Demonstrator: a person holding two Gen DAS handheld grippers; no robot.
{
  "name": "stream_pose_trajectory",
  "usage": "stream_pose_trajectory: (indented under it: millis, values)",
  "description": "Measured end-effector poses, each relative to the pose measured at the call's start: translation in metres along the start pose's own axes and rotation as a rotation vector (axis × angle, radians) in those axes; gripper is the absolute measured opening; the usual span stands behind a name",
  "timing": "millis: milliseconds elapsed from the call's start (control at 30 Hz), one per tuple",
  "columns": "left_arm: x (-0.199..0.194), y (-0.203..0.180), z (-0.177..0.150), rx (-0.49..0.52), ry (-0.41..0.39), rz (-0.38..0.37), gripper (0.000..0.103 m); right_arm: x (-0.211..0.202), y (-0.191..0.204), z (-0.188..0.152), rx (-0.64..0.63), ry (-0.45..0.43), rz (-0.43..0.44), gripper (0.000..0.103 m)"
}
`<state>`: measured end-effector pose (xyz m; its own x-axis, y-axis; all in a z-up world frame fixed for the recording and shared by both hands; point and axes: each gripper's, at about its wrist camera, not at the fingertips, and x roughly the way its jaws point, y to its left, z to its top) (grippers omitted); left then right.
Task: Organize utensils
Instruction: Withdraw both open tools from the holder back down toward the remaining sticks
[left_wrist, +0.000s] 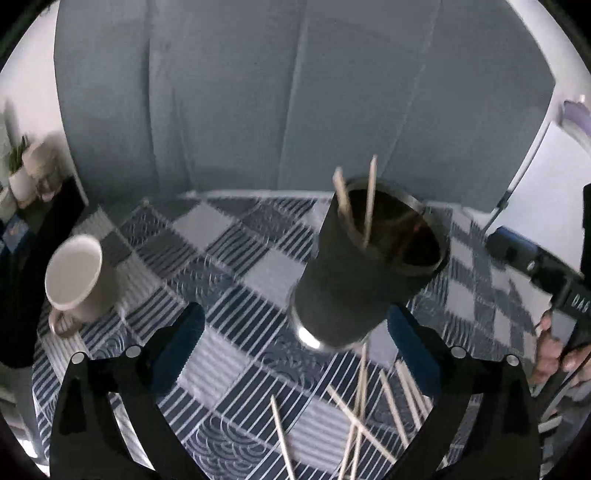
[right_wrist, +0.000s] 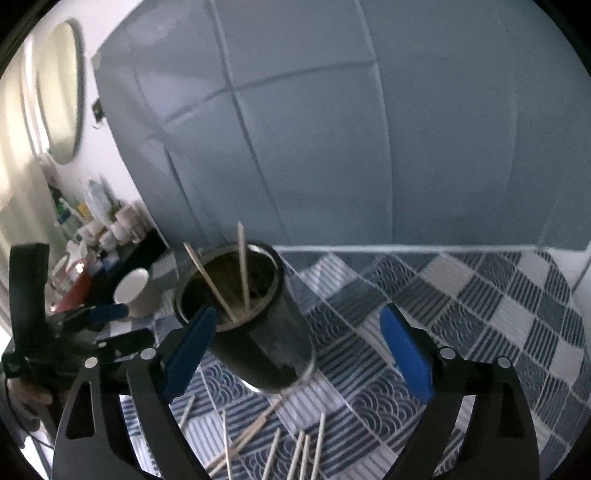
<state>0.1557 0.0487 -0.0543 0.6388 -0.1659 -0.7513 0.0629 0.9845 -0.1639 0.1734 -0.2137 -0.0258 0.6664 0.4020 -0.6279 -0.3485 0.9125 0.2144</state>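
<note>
Counting two sticks (left_wrist: 369, 199) standing in the tumbler (left_wrist: 369, 258), eight or so loose sticks (left_wrist: 362, 417) lying on the cloth just in front of it, left gripper (left_wrist: 295, 354) and right gripper (right_wrist: 295, 354) both wide open, empty.

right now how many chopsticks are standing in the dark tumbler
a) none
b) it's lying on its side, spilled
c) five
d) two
d: two chopsticks lean upright inside the dark tumbler, which stands on the checked tablecloth; both wrist views show the same pair, with the remaining chopsticks lying loose on the cloth in front of it.
</note>
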Motion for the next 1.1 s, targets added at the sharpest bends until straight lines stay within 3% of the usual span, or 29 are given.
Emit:
stream_pose_trajectory:
  millis: [600, 800, 1100]
  values:
    - [0.056, 0.027, -0.082, -0.044, 0.253, 0.077, 0.097, 0.051, -0.029, -0.098, 0.039, 0.289, -0.102, 0.086]
    - [0.063, 0.029, -0.1, -0.051, 0.296, 0.088, 0.097, 0.058, -0.038, -0.126, 0.034, 0.356, -0.132, 0.086]
    - [0.067, 0.019, -0.11, 0.054, 0.292, 0.153, 0.097, 0.063, -0.041, -0.146, -0.003, 0.422, -0.164, 0.086]
